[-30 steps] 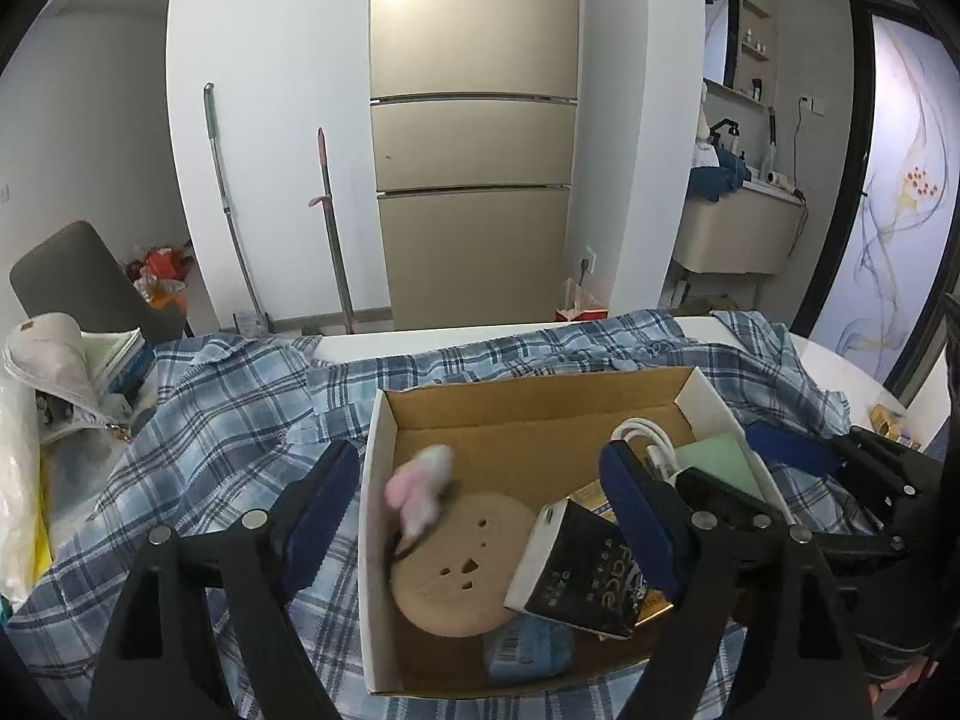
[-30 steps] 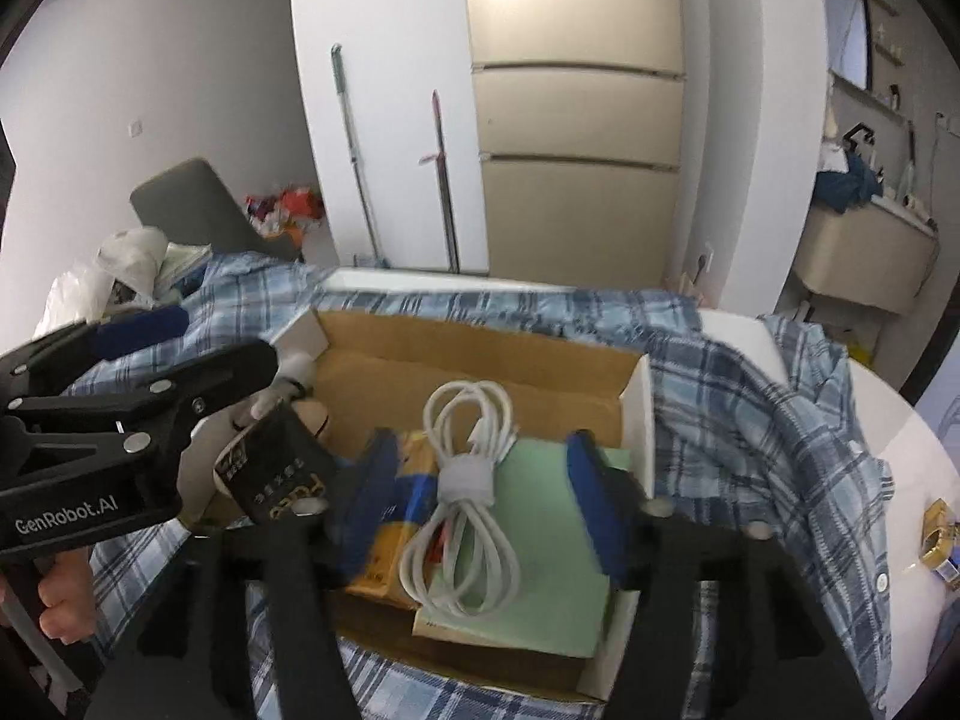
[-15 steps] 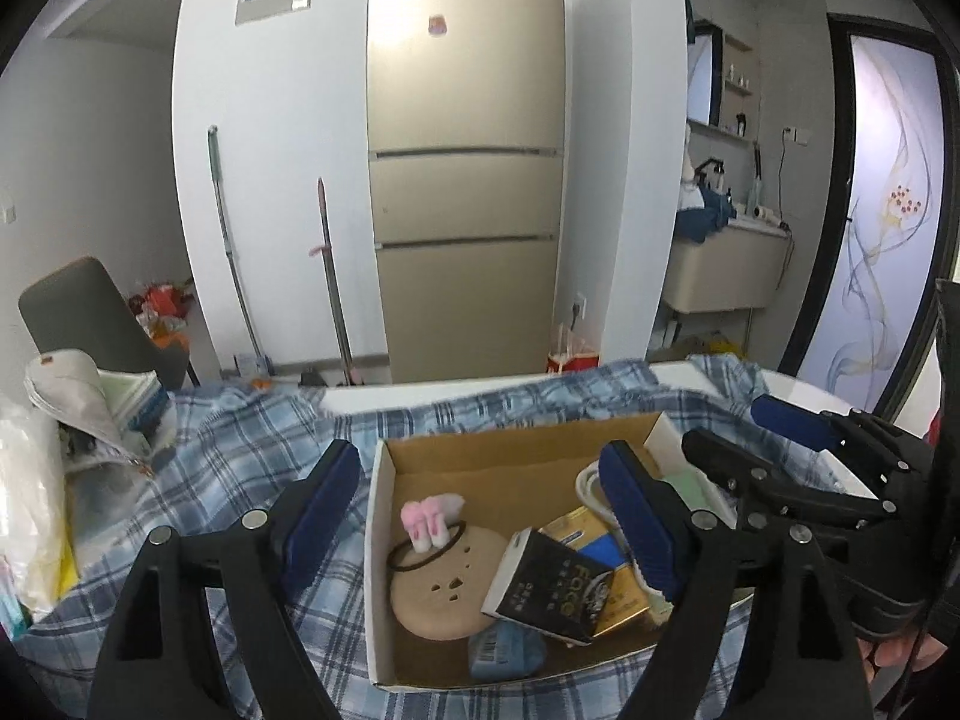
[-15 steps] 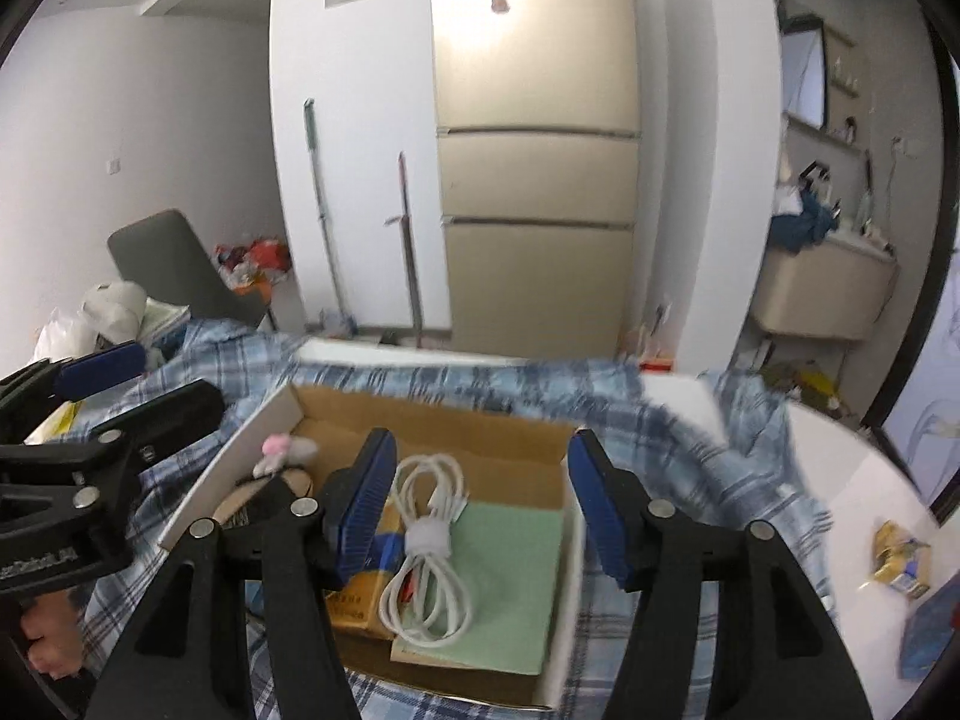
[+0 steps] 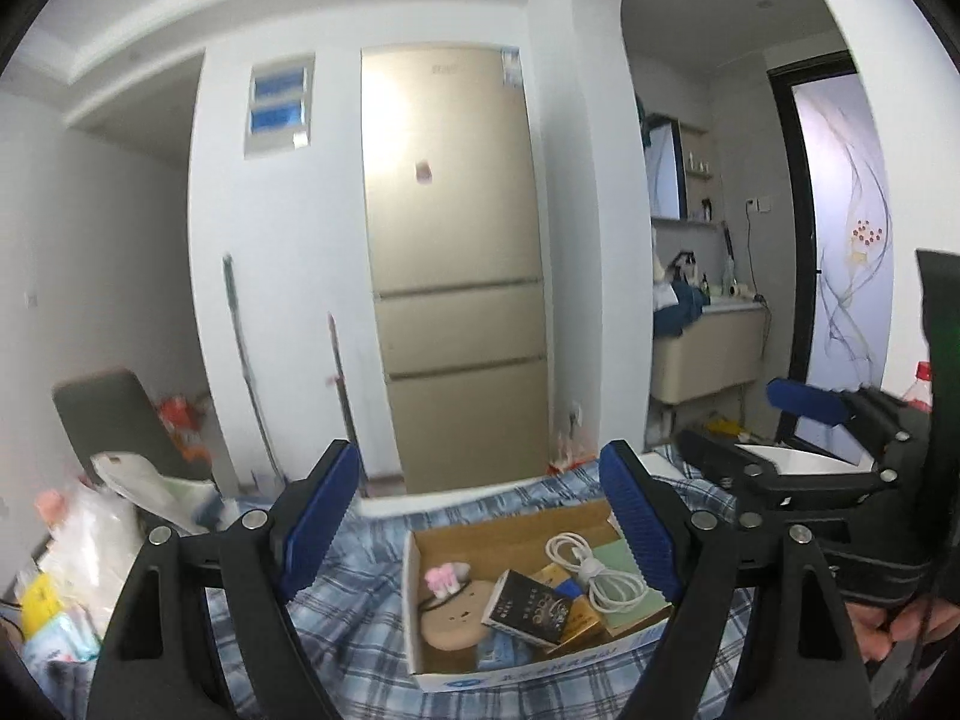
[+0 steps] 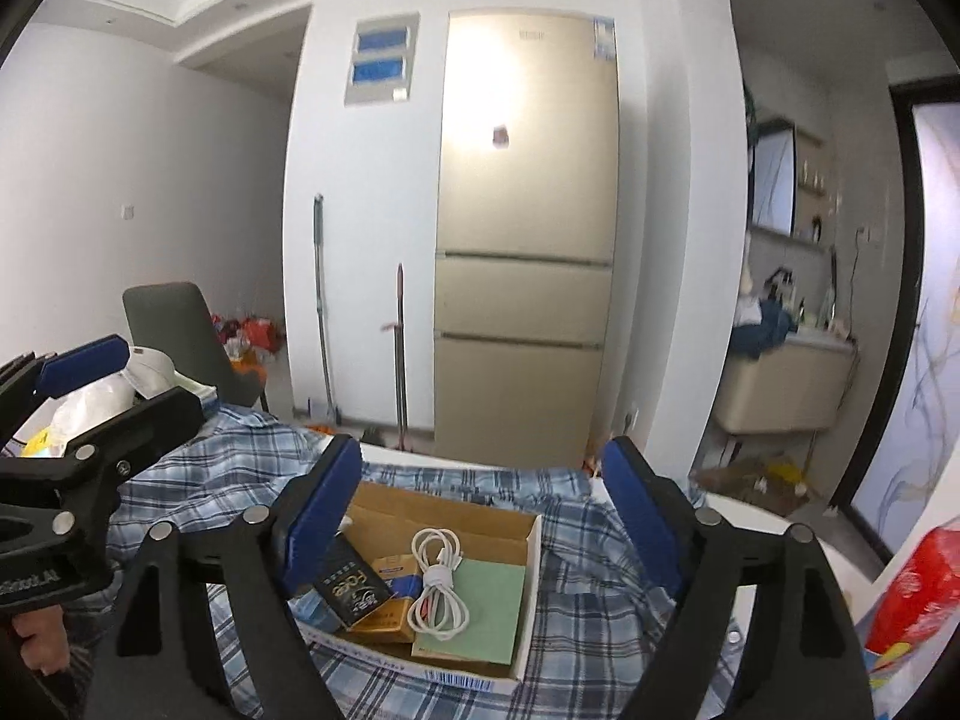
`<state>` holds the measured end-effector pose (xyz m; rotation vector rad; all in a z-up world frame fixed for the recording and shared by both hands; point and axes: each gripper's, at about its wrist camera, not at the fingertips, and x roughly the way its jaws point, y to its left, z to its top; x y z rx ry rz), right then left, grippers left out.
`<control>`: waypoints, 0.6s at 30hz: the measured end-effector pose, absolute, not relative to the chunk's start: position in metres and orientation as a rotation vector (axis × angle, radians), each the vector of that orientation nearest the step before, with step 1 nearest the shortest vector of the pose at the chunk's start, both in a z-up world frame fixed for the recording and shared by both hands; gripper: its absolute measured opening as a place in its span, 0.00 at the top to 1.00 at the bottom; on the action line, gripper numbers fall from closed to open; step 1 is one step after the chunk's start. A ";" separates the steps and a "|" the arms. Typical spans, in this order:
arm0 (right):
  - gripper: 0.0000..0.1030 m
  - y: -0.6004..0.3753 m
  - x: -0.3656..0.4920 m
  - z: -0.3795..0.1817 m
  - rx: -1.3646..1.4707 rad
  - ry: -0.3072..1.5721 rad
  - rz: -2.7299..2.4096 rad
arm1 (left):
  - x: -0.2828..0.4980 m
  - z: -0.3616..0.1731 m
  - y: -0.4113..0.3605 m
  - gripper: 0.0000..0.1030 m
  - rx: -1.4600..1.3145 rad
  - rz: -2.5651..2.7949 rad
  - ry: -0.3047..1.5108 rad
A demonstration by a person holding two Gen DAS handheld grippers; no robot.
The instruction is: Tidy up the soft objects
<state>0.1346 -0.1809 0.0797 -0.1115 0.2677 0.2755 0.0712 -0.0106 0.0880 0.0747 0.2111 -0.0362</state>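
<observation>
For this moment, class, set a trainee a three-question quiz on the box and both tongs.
1. True or false: the left tongs are shut on the white cable.
2. What does the cardboard box rest on: A bare floor, B blue plaid cloth, C a chair?
3. Fill in: the pink plush toy lies beside the ____ round cushion.

Key: 1 false, both the left and right tongs are open and empty; 2 B; 3 tan.

Bright, even indoor daylight fills both fisheye views. Glare washes the gold fridge [image 5: 450, 192] door toward 12 o'clock. Straight walls bow outward, corners darken black, and distant clutter looks slightly soft.
</observation>
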 end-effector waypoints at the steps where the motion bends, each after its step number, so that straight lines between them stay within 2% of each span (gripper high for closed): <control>1: 0.18 -0.182 0.127 0.080 -0.113 0.249 0.274 | 0.059 0.088 -0.010 0.18 0.074 -0.037 0.184; 7: 0.03 -0.195 0.089 0.081 -0.043 0.201 0.277 | 0.010 0.085 -0.001 0.12 0.044 -0.039 0.088; 9: 0.00 -0.201 0.079 0.081 -0.018 0.183 0.287 | -0.004 0.083 0.000 0.00 0.056 -0.025 0.055; 18: 0.00 -0.208 0.051 0.059 -0.022 0.098 0.281 | -0.034 0.063 0.002 0.00 0.037 -0.051 0.022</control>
